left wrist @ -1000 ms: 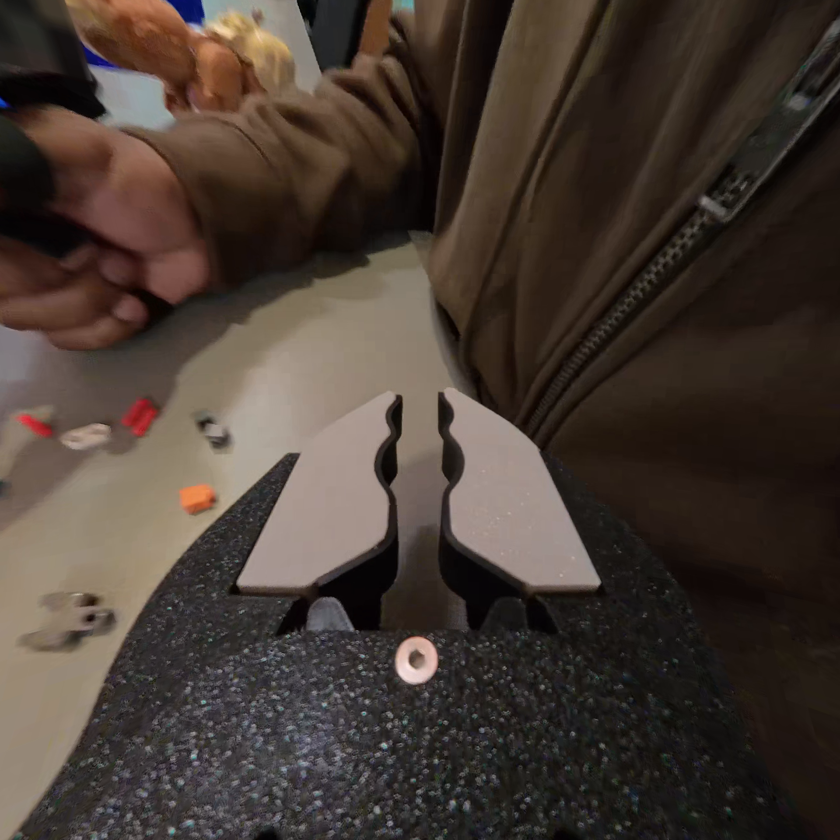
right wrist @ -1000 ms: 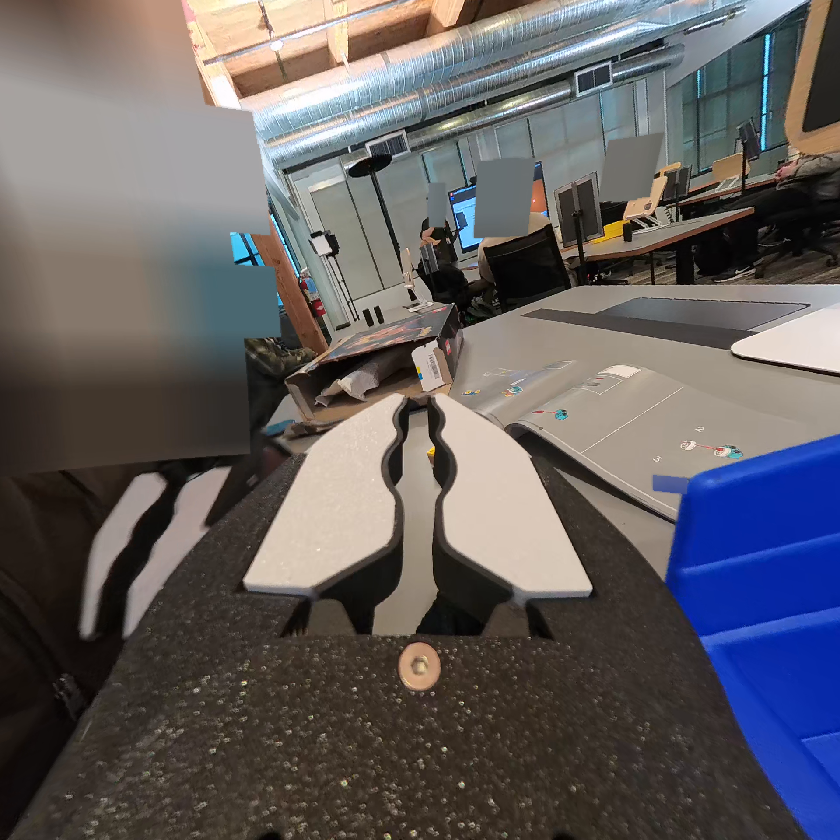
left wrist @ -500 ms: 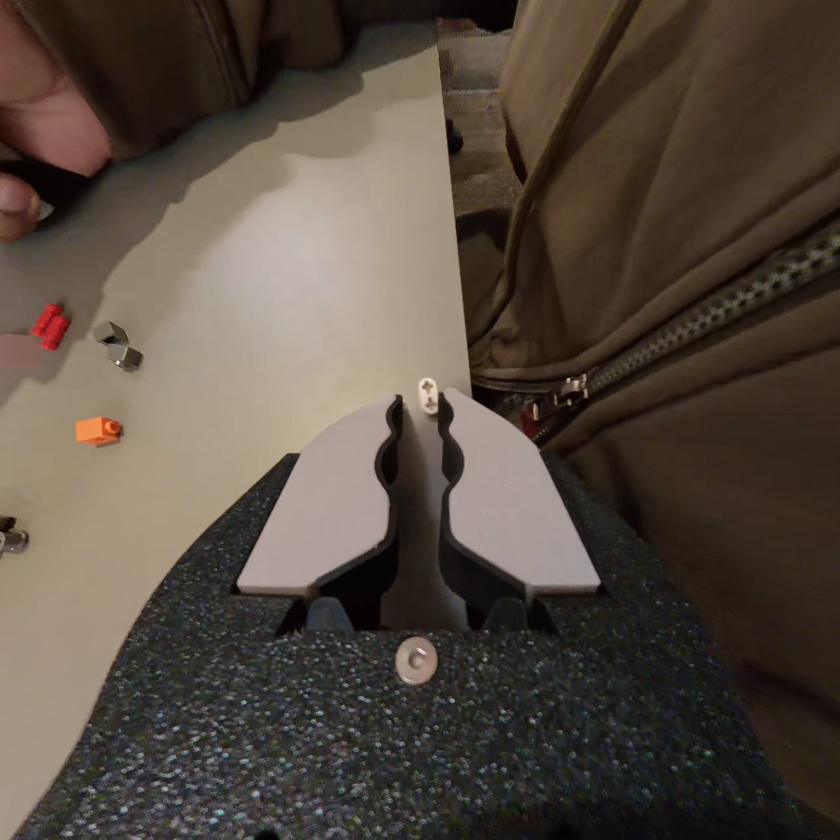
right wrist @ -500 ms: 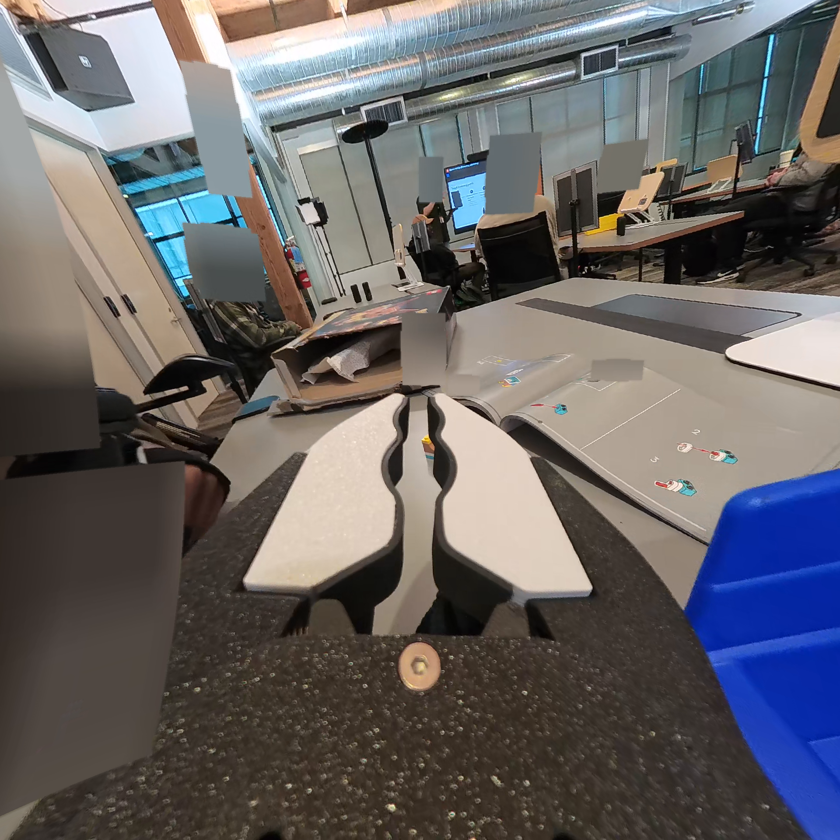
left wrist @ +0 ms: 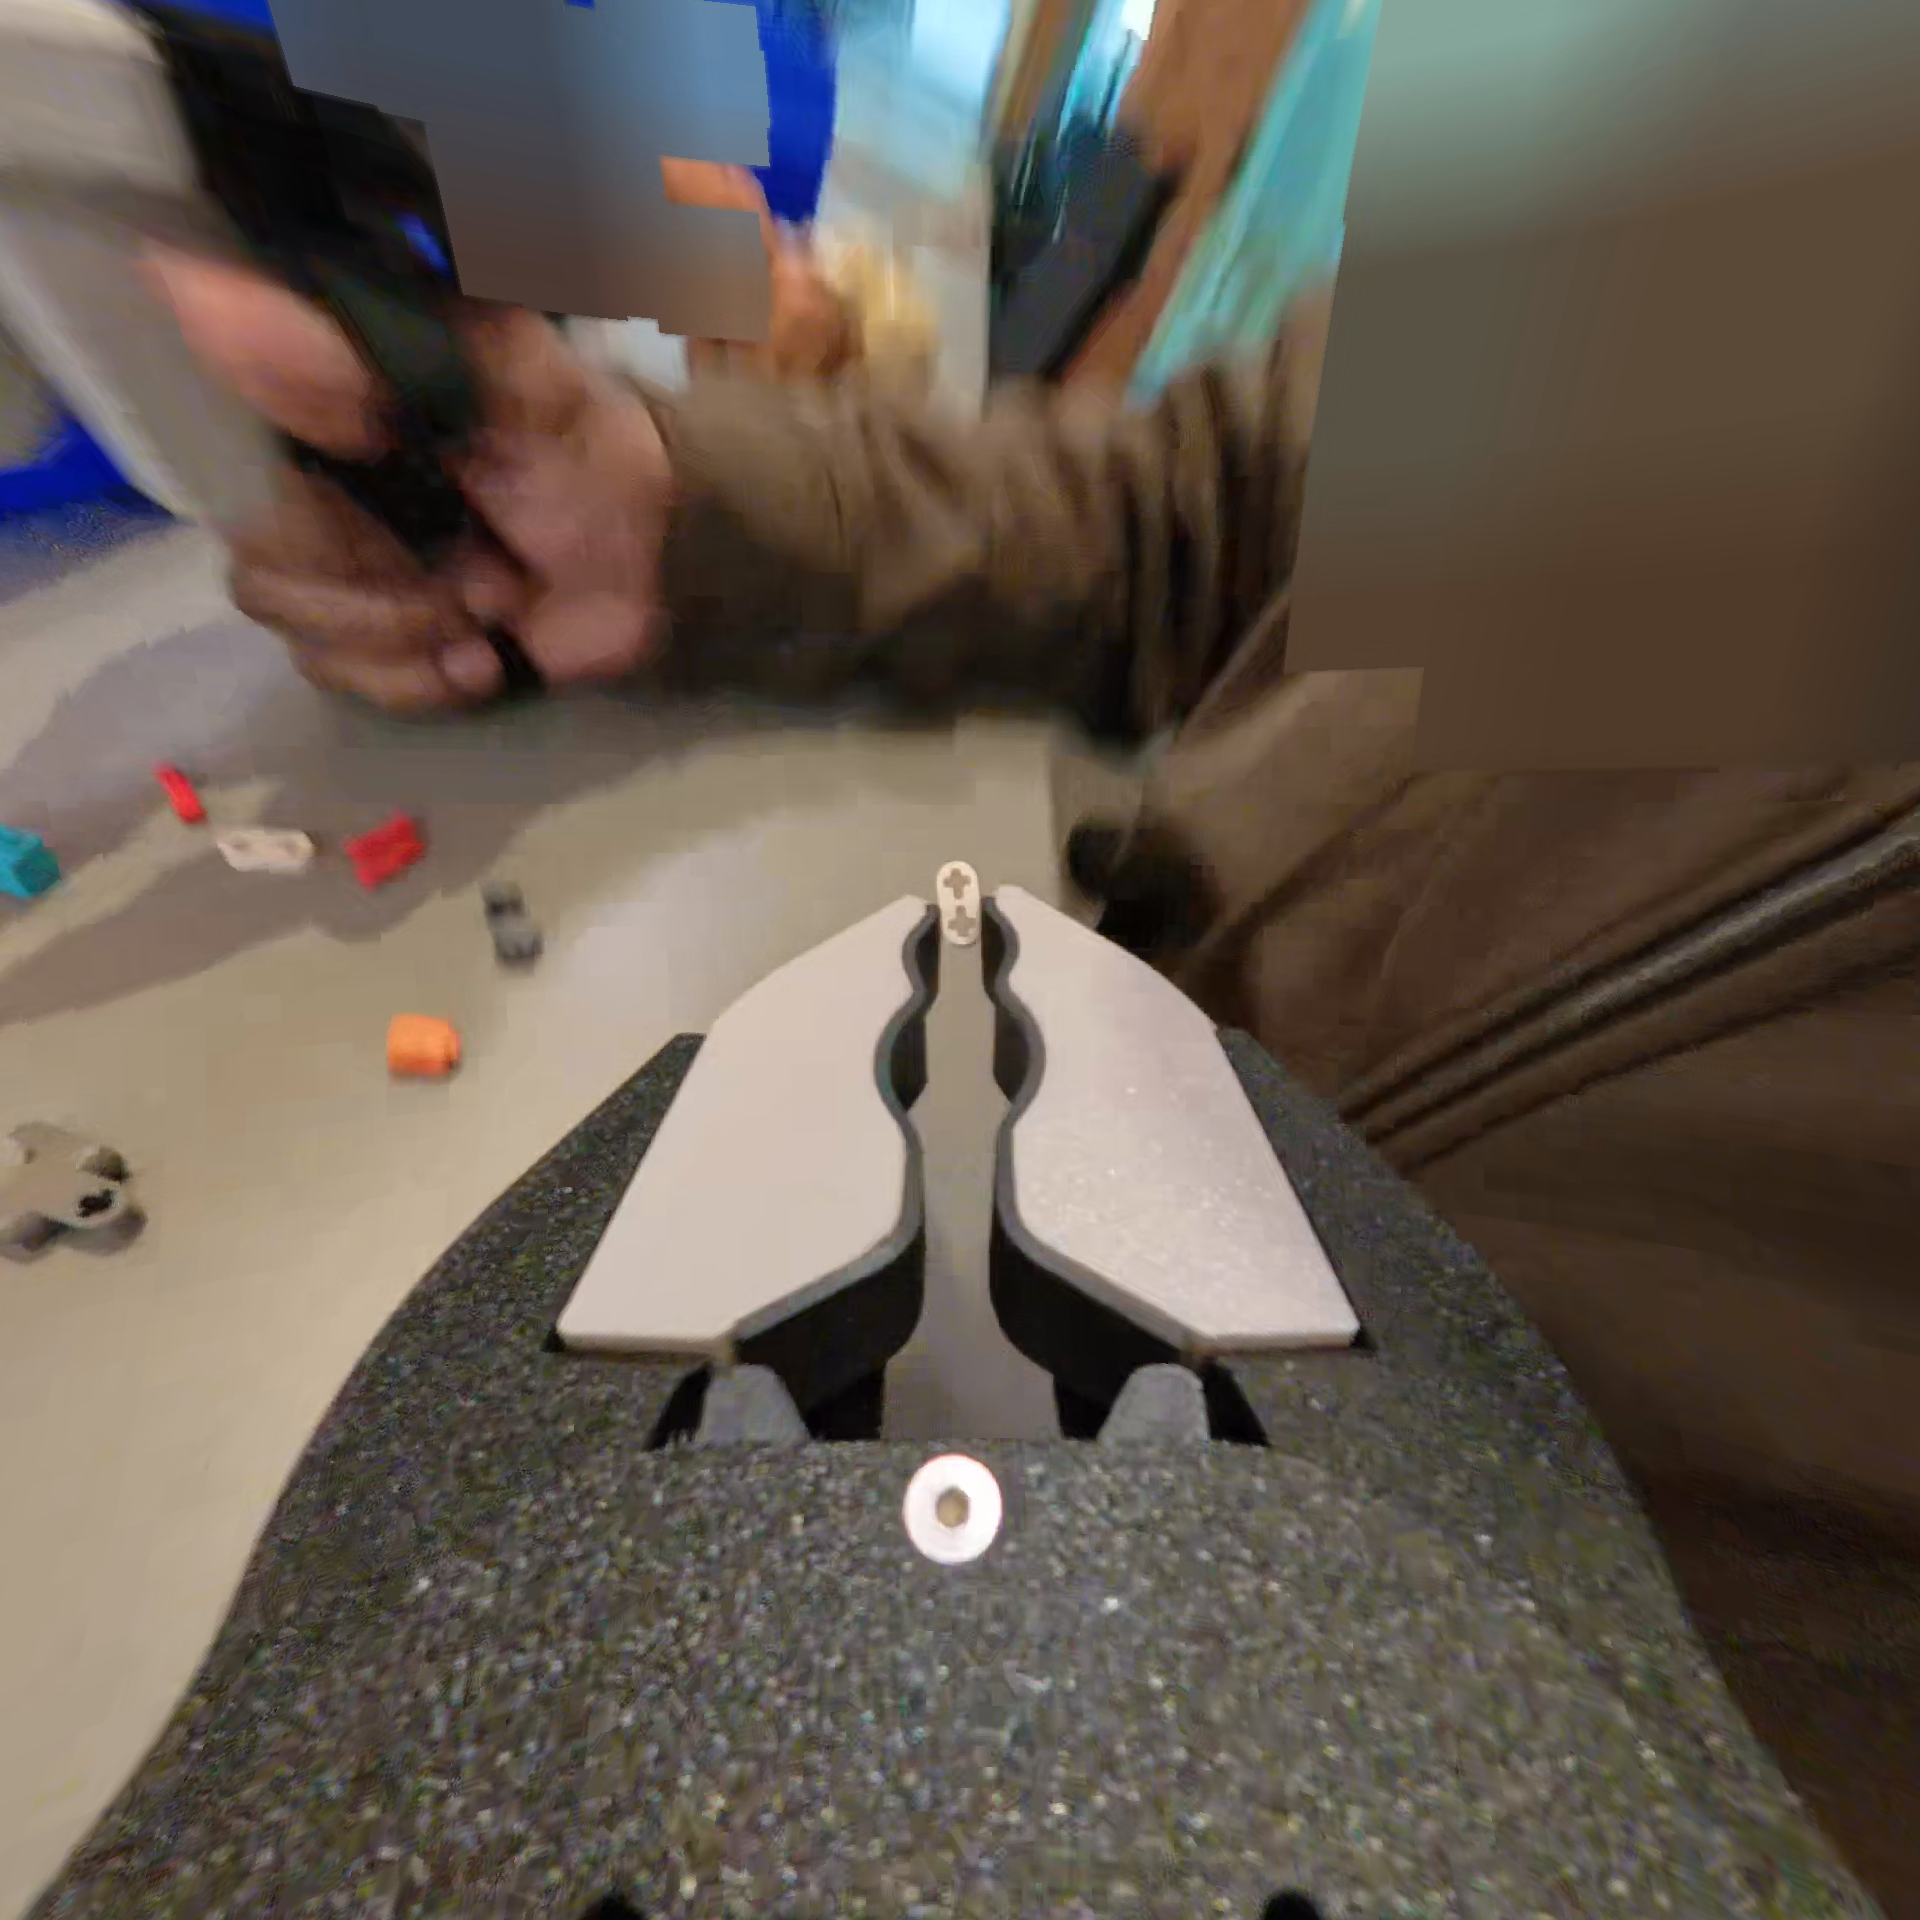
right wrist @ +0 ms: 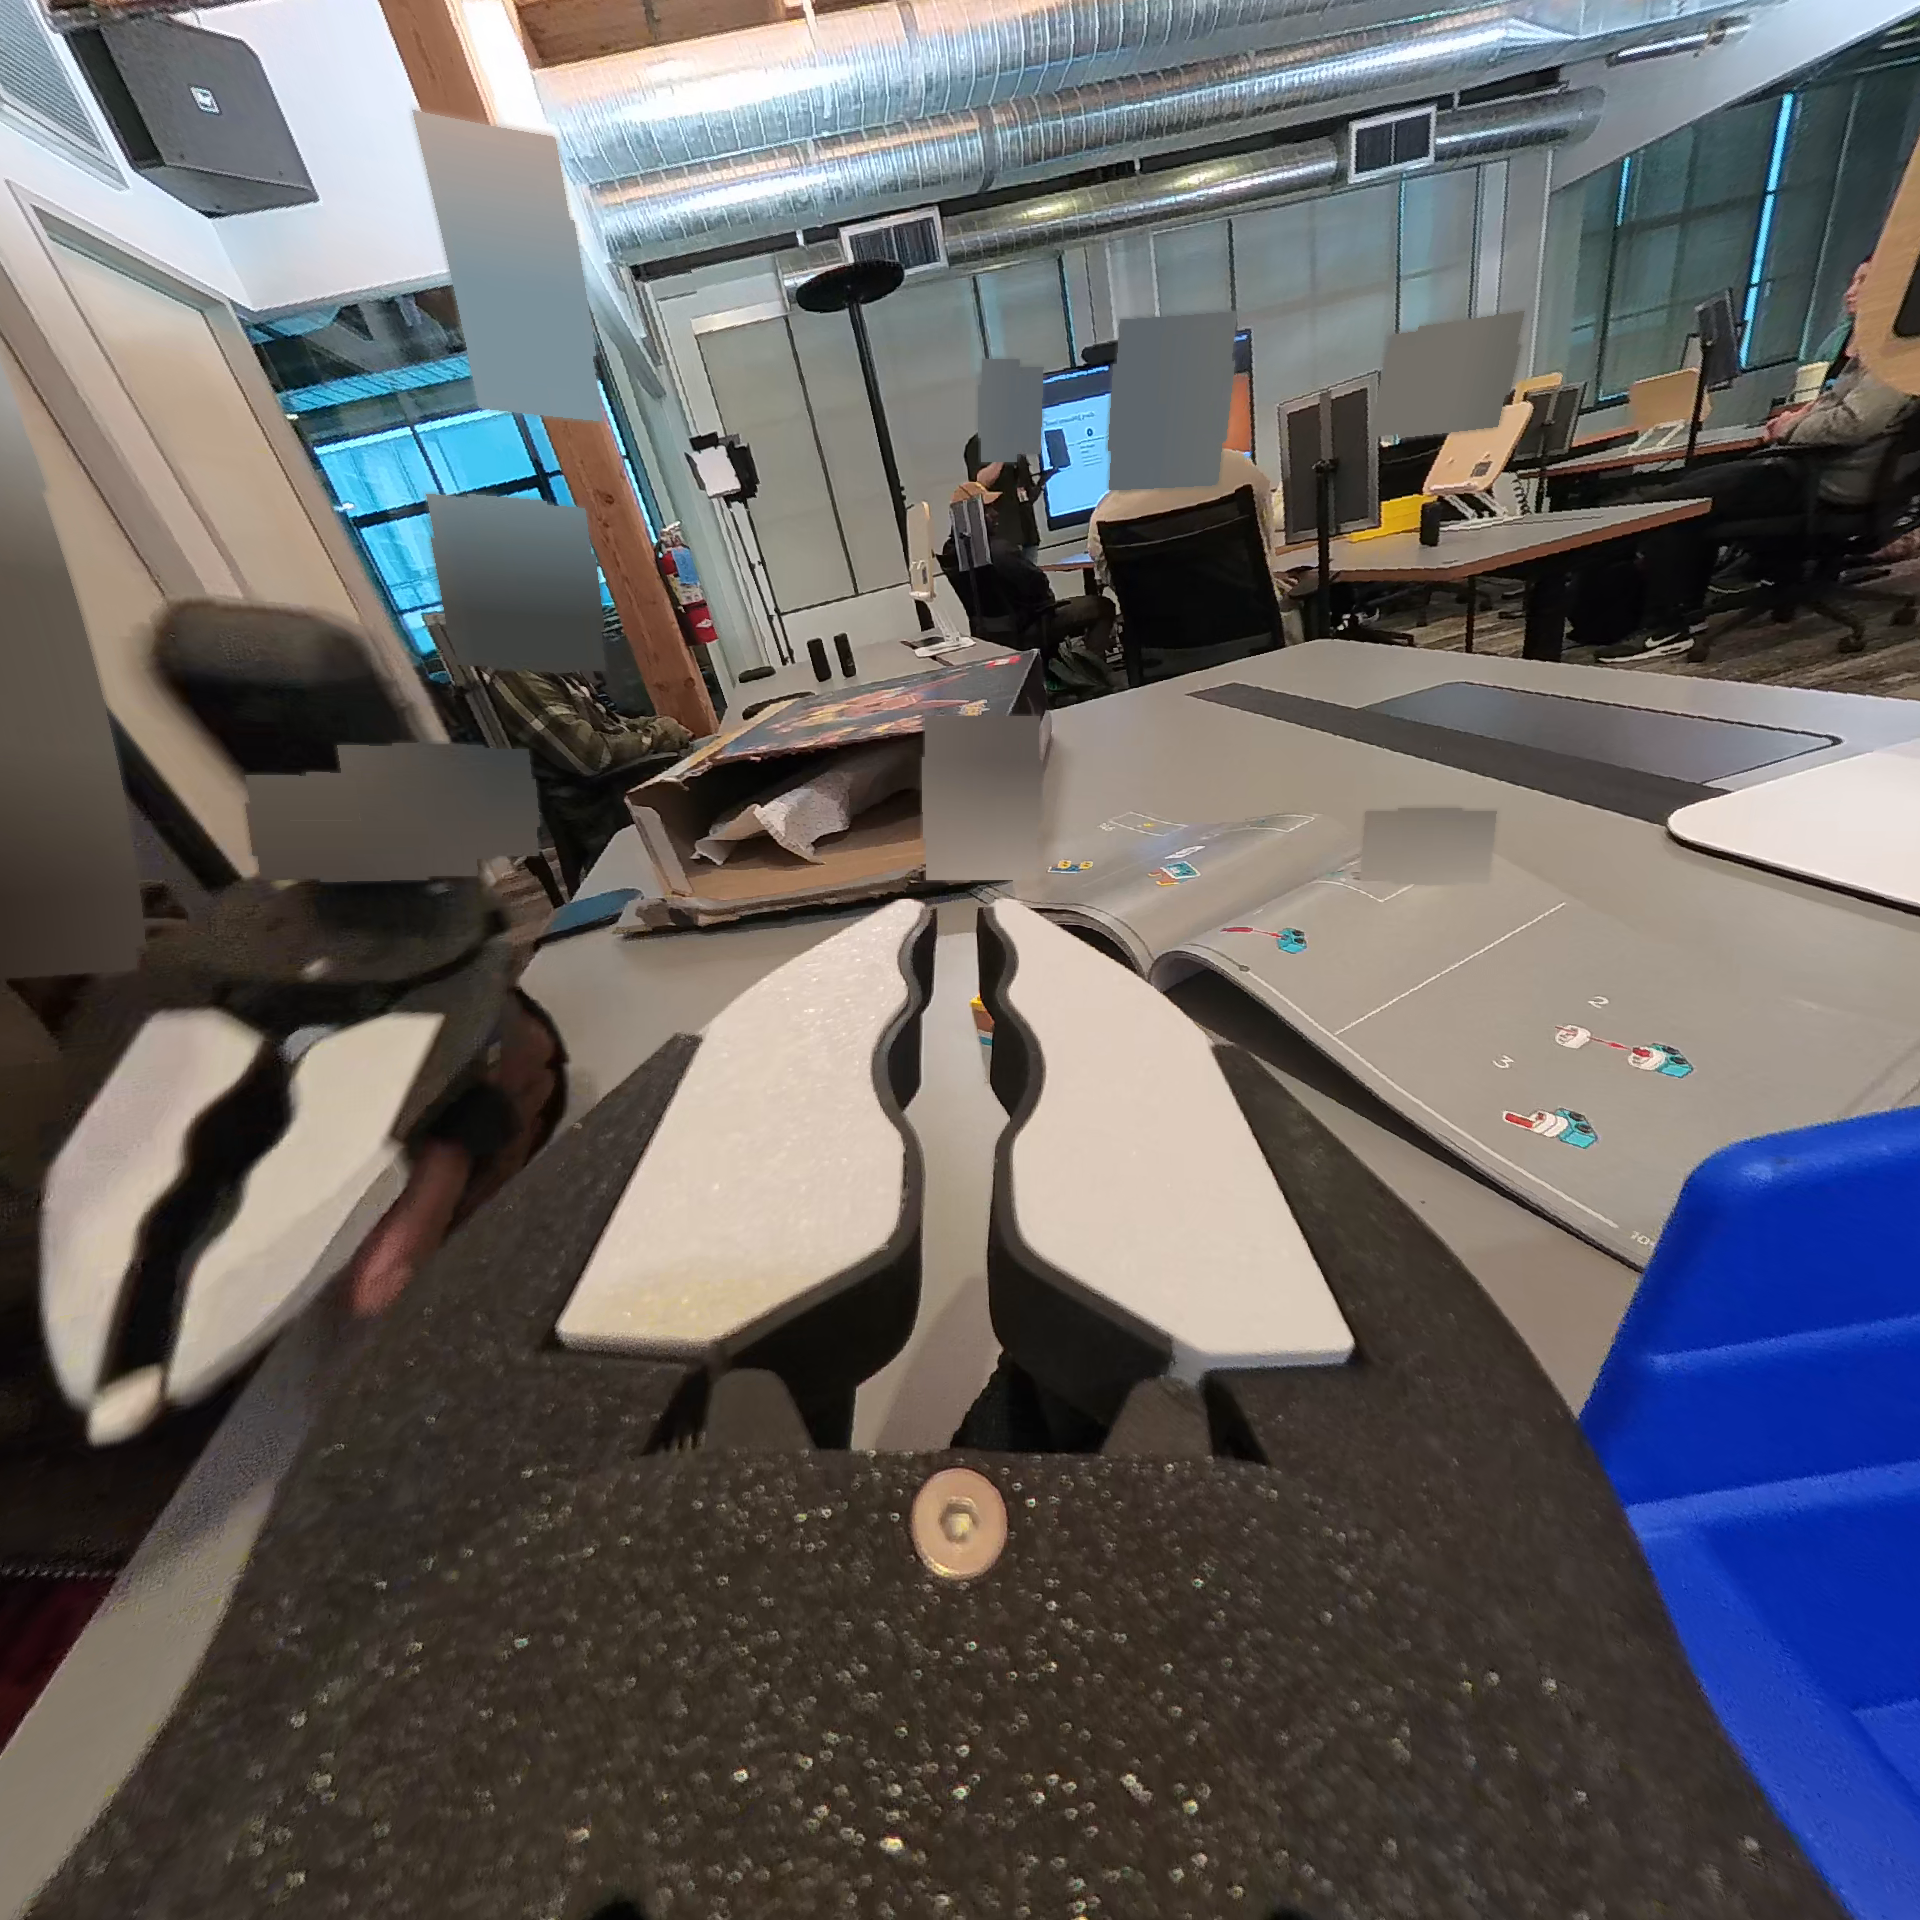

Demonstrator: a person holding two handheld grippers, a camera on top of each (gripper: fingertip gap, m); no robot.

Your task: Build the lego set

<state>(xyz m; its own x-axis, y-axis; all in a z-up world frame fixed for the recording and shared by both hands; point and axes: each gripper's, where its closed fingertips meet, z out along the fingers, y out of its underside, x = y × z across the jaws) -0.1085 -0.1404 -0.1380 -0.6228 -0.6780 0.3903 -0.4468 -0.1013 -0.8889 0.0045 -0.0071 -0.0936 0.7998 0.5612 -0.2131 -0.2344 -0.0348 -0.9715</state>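
Pin-sized white link piece [left wrist: 957,904], two cross-shaped holes, sits pinched at the very tip of the left tool [left wrist: 958,920], fingers narrow on it, long axis running straight out along the fingers & pointing away from the cam. Left wrist view: loose parts lie on the grey surface [left wrist: 644,935] to the left of the tool, well apart from it — orange brick [left wrist: 422,1044] nearest, dark grey bit [left wrist: 511,921] beyond, red brick [left wrist: 384,850], white plate [left wrist: 265,849], small red pin [left wrist: 180,792], teal piece [left wrist: 25,862] at the frame edge, grey cross part [left wrist: 64,1200] low left. Person's hand [left wrist: 447,540] w/ brown sleeve grips the other tool's handle further off, up-left; view is blurry. Right wrist view: right tool [right wrist: 956,920] nearly closed, only a slim gap, nothing visibly held; a small yellow/orange bit [right wrist: 981,1016] shows thru the gap, on the surface beyond, not gripped. Left tool [right wrist: 114,1382] shows low-left, tips aimed down, just beside the right one. Open instruction booklet [right wrist: 1455,997] lies ahead-right, torn cardboard box [right wrist: 810,821] ahead, blue bin [right wrist: 1787,1455] close at right. Judgement: the link needs a mating part; those lie left of the left tool, so the right tool must come across for one.
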